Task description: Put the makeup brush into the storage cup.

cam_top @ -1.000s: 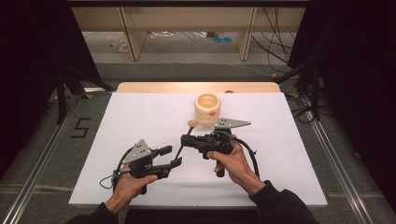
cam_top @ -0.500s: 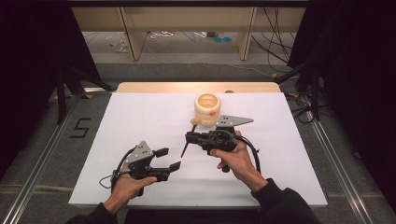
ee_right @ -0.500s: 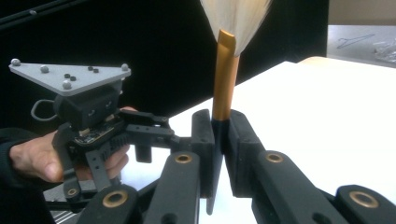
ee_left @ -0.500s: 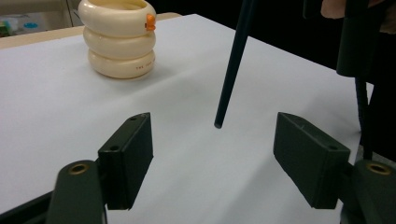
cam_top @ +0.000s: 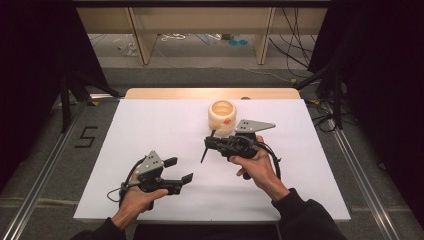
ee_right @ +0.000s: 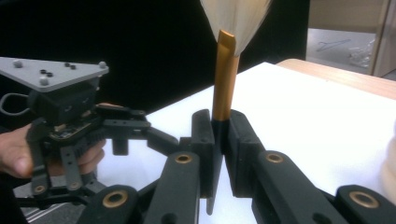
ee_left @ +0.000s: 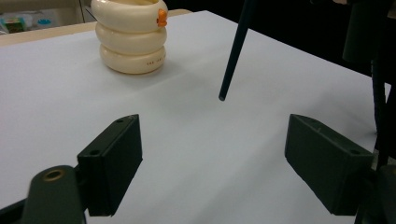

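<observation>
My right gripper [cam_top: 209,145] is shut on a brush [cam_top: 204,156] at mid-table, with the thin black handle slanting down toward the white sheet. In the right gripper view the pads clamp the handle just below the gold ferrule [ee_right: 225,79], and pale bristles [ee_right: 236,18] fan out above. A cream ringed pot [cam_top: 222,117] with an orange spot stands just beyond that gripper. My left gripper [cam_top: 182,170] rests near the front left. Its jaws have just been opening and stand wide apart [ee_left: 212,163] with nothing between them. The handle tip [ee_left: 223,95] hangs ahead of them.
A white sheet [cam_top: 150,125] covers the table, and a strip of wooden top [cam_top: 200,93] shows at the far edge. Wooden shelving legs and cables stand on the floor beyond. A "5" [cam_top: 86,136] is marked on the floor at the left.
The left gripper's jaws have spread wider. The right gripper, with the brush in it, has shifted slightly to the right and toward the pot.
</observation>
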